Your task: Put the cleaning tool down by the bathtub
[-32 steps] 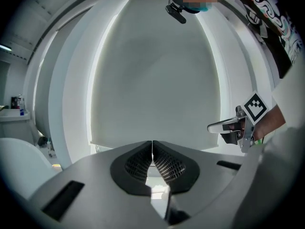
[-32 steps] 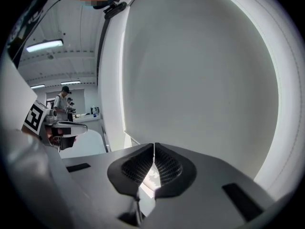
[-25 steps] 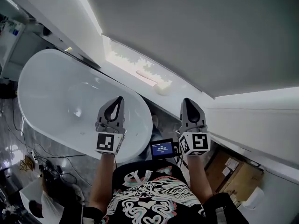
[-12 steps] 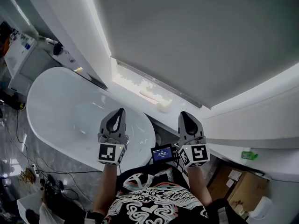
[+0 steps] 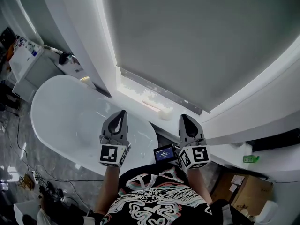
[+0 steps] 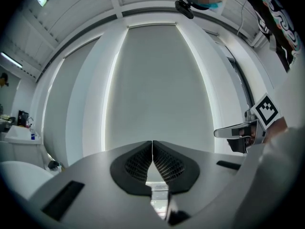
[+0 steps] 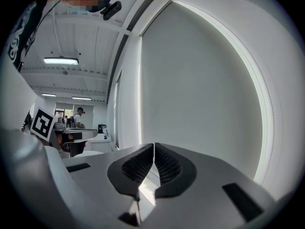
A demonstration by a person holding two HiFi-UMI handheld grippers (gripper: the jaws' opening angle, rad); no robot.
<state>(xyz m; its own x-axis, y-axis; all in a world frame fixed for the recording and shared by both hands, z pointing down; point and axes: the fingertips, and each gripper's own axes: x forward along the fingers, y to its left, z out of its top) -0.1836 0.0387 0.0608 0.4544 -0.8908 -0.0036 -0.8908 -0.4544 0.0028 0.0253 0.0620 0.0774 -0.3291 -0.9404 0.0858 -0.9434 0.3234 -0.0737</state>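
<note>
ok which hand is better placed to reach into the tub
Left, likely: the left gripper hangs over the bathtub, near its end; the right gripper sits beyond its rim. Both shut.

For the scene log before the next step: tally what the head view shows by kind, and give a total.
Tongs: 2, left tongs and right tongs, both shut and empty
Bathtub: 1
Cleaning tool on the window sill: 1
Small screen: 1
Total: 5
</note>
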